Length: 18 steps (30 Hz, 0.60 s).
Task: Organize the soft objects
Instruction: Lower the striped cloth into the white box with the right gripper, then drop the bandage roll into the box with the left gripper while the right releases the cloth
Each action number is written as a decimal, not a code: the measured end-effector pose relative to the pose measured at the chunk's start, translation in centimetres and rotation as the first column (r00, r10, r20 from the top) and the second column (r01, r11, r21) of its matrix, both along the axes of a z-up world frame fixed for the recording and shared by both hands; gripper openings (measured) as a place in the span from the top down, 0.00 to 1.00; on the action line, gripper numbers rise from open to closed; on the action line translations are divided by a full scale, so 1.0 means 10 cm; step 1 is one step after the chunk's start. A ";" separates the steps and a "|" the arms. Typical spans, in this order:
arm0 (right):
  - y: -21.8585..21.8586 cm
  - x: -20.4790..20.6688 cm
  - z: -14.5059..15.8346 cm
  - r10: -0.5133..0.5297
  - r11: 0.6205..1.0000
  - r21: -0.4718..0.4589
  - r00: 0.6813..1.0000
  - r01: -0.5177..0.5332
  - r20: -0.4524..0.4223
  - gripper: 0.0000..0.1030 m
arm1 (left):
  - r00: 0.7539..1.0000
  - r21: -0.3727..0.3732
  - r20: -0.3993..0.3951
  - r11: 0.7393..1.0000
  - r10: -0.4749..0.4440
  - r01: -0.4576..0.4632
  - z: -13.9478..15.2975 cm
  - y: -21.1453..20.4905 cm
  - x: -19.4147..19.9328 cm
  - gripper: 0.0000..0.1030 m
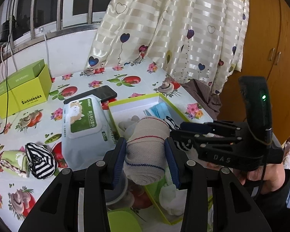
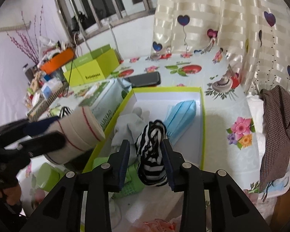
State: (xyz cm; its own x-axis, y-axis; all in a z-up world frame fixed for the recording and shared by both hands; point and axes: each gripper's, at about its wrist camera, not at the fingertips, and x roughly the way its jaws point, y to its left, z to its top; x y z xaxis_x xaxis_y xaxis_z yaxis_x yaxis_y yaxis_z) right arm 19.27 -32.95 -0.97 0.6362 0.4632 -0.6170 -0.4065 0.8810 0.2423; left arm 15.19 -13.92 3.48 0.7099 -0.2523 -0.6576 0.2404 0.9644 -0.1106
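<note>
Flowered oilcloth covers the table [image 1: 83, 77], with a wipes pack [image 1: 83, 119] at left. Left gripper [image 1: 147, 159] pinches a bandage roll [image 1: 147, 147] above the green box [image 2: 202, 119]; right gripper [image 2: 146, 161], jaws spread, straddles a striped sock [image 2: 151, 154] inside. Dropped early, the roll could hit the rim and bounce out.

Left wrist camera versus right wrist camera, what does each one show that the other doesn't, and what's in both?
Only the left wrist view shows a second striped sock lying on the tablecloth beside a green pouch.

Only the right wrist view shows the orange container and purple branches on the cluttered side shelf.

Both show the green-rimmed box, blue masks, bandage roll, wipes pack and phone.
</note>
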 end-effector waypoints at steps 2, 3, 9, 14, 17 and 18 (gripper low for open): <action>-0.05 -0.01 0.03 -0.017 1.000 0.019 1.000 0.017 0.012 0.68 | 1.000 0.002 -0.005 1.000 -0.005 0.005 -0.02 -0.03 0.01 0.59; -0.07 -0.01 0.04 -0.028 0.999 0.026 0.999 0.027 0.015 0.68 | 1.000 0.003 -0.008 1.000 -0.009 0.009 -0.03 -0.05 0.02 0.59; -0.19 -0.02 0.05 -0.067 0.996 0.054 0.998 0.066 0.020 0.67 | 0.999 0.007 -0.037 1.000 -0.025 0.025 -0.11 -0.15 0.07 0.59; -0.23 -0.04 0.07 -0.075 0.995 0.072 0.997 0.072 0.032 0.67 | 0.997 0.013 -0.066 0.999 -0.047 0.048 -0.20 -0.24 0.11 0.59; -0.25 -0.04 0.08 -0.080 0.994 0.077 0.996 0.077 0.034 0.67 | 0.995 0.007 -0.075 0.998 -0.062 0.063 -0.24 -0.30 0.14 0.59; -0.25 -0.04 0.08 -0.082 0.994 0.079 0.996 0.079 0.034 0.67 | 0.995 0.005 -0.078 0.998 -0.063 0.064 -0.25 -0.31 0.15 0.59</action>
State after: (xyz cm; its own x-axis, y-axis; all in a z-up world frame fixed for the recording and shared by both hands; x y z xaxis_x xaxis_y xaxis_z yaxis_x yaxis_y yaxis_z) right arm 18.86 -35.49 -0.17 0.6951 0.4550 -0.5566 -0.3450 0.8904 0.2970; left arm 16.69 -17.03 1.01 0.6391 -0.2902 -0.7123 0.2921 0.9483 -0.1243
